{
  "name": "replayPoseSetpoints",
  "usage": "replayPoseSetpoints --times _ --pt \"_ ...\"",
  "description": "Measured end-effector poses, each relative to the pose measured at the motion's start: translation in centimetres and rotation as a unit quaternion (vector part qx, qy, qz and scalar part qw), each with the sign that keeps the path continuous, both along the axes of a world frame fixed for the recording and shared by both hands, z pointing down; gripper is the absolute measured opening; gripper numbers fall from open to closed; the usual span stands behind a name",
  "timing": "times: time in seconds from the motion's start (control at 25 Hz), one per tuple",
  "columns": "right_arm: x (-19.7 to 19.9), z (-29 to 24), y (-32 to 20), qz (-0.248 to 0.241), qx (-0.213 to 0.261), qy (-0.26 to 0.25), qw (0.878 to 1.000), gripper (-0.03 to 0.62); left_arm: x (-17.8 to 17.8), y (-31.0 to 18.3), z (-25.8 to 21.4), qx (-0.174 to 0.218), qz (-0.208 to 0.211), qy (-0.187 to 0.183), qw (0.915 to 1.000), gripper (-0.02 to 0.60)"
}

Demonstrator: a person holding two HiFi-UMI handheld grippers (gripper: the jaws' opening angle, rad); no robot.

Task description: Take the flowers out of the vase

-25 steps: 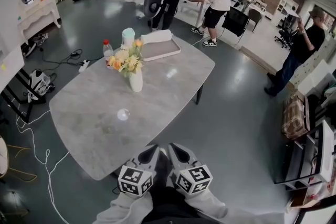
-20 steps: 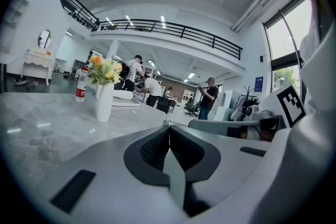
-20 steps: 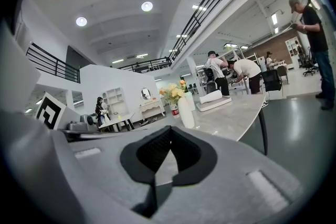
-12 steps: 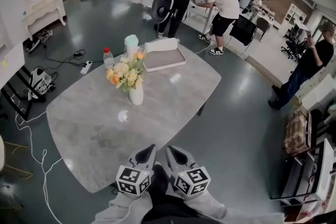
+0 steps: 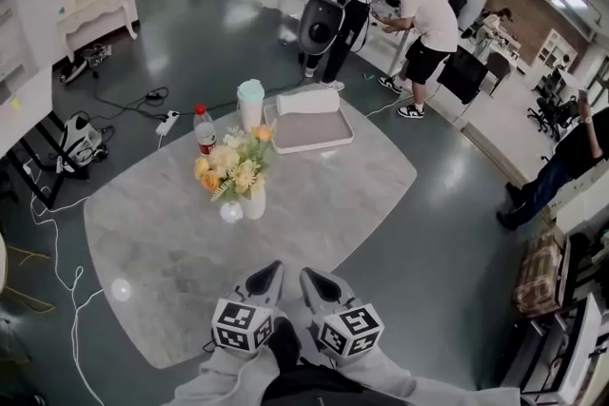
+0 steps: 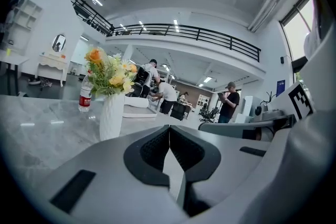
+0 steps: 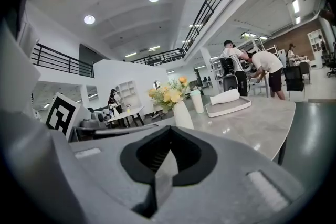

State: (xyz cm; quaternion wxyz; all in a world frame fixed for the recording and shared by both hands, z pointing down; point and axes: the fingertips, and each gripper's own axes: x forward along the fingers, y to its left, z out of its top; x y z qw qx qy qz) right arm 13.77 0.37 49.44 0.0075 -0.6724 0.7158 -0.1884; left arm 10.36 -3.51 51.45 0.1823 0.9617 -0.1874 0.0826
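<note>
A white vase [image 5: 254, 202] holding yellow and orange flowers [image 5: 232, 171] stands upright near the middle of the grey marble table [image 5: 152, 261]. Both grippers hover side by side over the table's near edge, short of the vase and apart from it. My left gripper [image 5: 269, 272] is shut with nothing in it, and so is my right gripper [image 5: 313, 278]. In the left gripper view the vase [image 6: 112, 115] and flowers [image 6: 107, 71] stand ahead to the left of the closed jaws [image 6: 169, 131]. In the right gripper view the vase [image 7: 182, 114] and flowers [image 7: 168, 93] rise just above the closed jaws [image 7: 169, 131].
Behind the vase stand a red-capped bottle [image 5: 204, 129], a pale green cup [image 5: 250, 102] and a tray [image 5: 314, 136] with a white roll [image 5: 306, 100]. Several people stand beyond the table's far side. Cables [image 5: 57, 233] trail on the floor at the left.
Both grippers have moved forward together toward the vase, from off the table's near edge to over it. The vase now lies closer. Both jaws have stayed shut.
</note>
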Motion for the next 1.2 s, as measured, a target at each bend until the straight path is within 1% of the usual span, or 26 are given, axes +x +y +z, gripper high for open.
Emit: replayPoseSetpoints --times 0.24,0.4,0.52,0.64,0.8,0.96,1.2 --pt "3.2 -0.3 -4.3 -0.023 -0.002 0.007 1.0 0.0 1.9 -3.7 0.0 -0.001 -0.033 0.0 0.9995 0.003" --pt "5.0 -0.1 -7.3 -0.032 -0.003 0.006 0.999 0.0 2.2 -6.0 0.4 -0.003 -0.055 -0.006 0.9985 0.003" --pt "5.6 0.4 -9.2 -0.044 -0.009 0.003 0.999 0.0 2.2 -7.4 0.8 -0.006 -0.07 -0.011 0.9974 0.003" --pt "5.3 0.5 -10.9 -0.059 -0.011 -0.002 0.998 0.0 1.9 -8.3 1.0 -0.009 -0.084 -0.013 0.9964 0.003" --pt "4.9 0.2 -12.8 -0.079 0.004 0.009 0.997 0.0 1.0 -9.0 1.2 -0.001 -0.101 -0.016 0.9947 0.003" --pt "5.3 0.0 -14.4 -0.083 0.008 0.006 0.997 0.0 -0.1 -9.5 1.1 0.0 -0.121 -0.015 0.9926 0.003" --pt "5.5 -1.0 -17.0 -0.102 0.019 0.016 0.994 0.0 -2.1 -10.4 1.0 0.0 -0.169 -0.015 0.9854 0.003"
